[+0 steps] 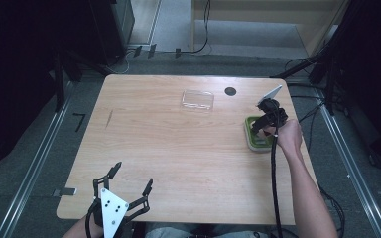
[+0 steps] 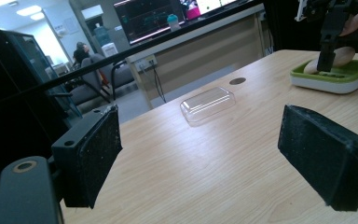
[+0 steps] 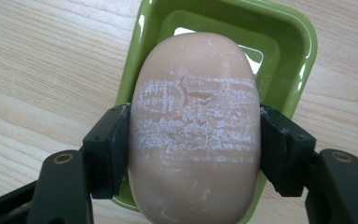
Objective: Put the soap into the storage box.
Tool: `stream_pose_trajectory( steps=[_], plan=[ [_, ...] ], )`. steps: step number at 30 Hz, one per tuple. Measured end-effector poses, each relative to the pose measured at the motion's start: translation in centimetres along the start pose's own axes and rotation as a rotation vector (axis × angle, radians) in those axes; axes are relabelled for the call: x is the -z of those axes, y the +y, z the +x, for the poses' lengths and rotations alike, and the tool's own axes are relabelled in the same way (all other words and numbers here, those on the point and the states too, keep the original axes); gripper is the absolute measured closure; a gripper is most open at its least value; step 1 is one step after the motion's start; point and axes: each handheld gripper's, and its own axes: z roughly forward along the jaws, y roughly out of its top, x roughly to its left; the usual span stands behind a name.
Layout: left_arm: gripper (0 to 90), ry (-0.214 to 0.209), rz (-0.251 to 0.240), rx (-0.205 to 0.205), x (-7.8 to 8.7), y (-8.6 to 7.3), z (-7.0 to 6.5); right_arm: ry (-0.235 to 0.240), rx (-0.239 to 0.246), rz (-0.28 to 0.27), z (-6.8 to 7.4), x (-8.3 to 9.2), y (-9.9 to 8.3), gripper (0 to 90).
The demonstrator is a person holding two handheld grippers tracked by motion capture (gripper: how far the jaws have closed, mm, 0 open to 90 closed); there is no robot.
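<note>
A pale peach soap bar (image 3: 193,126) with white scrape marks lies between my right gripper's (image 3: 193,149) black pads, which press on both of its long sides. Under it is a green soap dish (image 3: 298,42) on a white base. In the high view this dish (image 1: 254,144) stands near the table's right edge, and the right gripper (image 1: 263,126) points down into it. The left gripper view shows the soap (image 2: 342,56) tilted low in the dish (image 2: 335,79). My left gripper (image 1: 133,176) rests open at the front left, nothing between its pads (image 2: 93,149).
A clear plastic lid (image 1: 197,99) lies at the back middle of the wooden table (image 1: 178,148), near a round cable hole (image 1: 230,91). The right gripper's cable (image 1: 275,178) trails along the forearm. Dark equipment stands off the table on both sides.
</note>
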Motion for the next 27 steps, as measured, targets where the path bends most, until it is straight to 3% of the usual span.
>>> stream_pose_trajectory(
  steps=[17, 27],
  plan=[
    [13.8, 0.001, -0.001, -0.003, 0.01, 0.0, -0.01, 0.004, -0.036, -0.039, -0.29, -0.48, 0.02, 34.0],
    [13.8, 0.0, -0.004, -0.003, 0.03, -0.01, 0.0, 0.012, -0.041, -0.024, -0.38, -0.93, -0.07, 34.0]
  ],
)
